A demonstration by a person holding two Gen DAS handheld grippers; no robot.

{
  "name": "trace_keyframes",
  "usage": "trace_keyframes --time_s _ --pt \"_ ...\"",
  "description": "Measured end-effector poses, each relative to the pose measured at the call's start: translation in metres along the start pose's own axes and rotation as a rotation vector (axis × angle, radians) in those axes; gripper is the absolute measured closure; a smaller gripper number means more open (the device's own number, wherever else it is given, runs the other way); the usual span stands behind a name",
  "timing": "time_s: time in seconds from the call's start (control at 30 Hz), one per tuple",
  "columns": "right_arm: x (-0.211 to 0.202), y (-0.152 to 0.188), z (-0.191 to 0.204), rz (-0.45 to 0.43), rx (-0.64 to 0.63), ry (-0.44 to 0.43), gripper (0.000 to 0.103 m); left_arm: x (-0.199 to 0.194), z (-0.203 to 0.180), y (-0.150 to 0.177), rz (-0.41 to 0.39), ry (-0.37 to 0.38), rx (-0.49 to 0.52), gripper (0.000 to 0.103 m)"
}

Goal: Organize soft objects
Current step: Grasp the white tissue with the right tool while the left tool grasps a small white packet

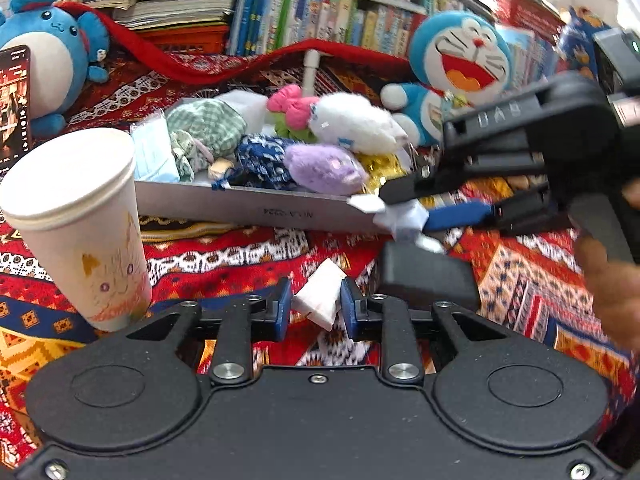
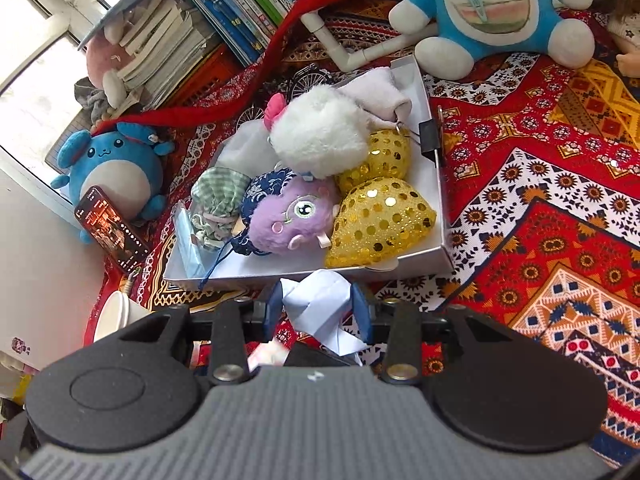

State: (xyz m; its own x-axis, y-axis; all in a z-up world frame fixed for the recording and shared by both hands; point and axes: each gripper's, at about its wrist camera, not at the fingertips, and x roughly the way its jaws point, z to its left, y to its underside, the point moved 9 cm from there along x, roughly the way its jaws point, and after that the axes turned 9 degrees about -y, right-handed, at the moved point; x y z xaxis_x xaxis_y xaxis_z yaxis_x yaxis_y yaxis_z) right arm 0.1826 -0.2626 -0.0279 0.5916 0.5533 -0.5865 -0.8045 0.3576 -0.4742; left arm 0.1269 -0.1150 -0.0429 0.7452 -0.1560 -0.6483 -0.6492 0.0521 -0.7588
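Note:
My left gripper point(image 1: 316, 308) is low over the patterned cloth, shut on a small white folded paper piece point(image 1: 320, 296) pinched between its blue pads. In the same view my right gripper point(image 1: 404, 214) reaches in from the right by the near corner of the white tray point(image 1: 256, 206), shut on a crumpled pale blue-white piece point(image 1: 406, 226). The right wrist view shows that piece point(image 2: 320, 300) squeezed between the right gripper's point(image 2: 318, 308) pads, just before the tray's near wall point(image 2: 280, 270). The tray holds a white plush point(image 2: 320, 132), a purple plush point(image 2: 292, 216), gold sequin pouches point(image 2: 380, 220), a green checked pouch point(image 2: 218, 196) and a face mask point(image 1: 154, 152).
A paper cup point(image 1: 80, 216) stands close on the left, with a phone point(image 1: 14, 108) propped behind it. A black block point(image 1: 424, 280) lies under the right gripper. Blue plush toys point(image 1: 460, 64) point(image 1: 48, 60) and stacked books point(image 1: 320, 8) line the back. A binder clip point(image 2: 430, 136) grips the tray's rim.

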Motion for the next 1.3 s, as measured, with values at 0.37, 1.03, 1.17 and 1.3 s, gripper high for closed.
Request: trace_keyframes --time_s 0.37,1.03,1.17,1.3 --pt "-0.009 0.000 -0.004 -0.025 -0.016 0.017 0.060 0.005 -0.006 0.011 0.018 0.013 0.065 0.065" --pt "-0.030 -0.006 0.000 -0.086 -0.043 0.014 0.060 -0.034 0.002 -0.022 -0.060 0.042 0.013 0.081" --pt "-0.036 -0.010 0.004 -0.100 -0.053 0.013 0.060 -0.048 0.005 -0.041 -0.073 0.065 0.005 0.081" --pt "-0.042 -0.015 0.010 -0.113 -0.067 0.012 0.060 -0.057 0.010 -0.063 -0.089 0.070 0.014 0.081"
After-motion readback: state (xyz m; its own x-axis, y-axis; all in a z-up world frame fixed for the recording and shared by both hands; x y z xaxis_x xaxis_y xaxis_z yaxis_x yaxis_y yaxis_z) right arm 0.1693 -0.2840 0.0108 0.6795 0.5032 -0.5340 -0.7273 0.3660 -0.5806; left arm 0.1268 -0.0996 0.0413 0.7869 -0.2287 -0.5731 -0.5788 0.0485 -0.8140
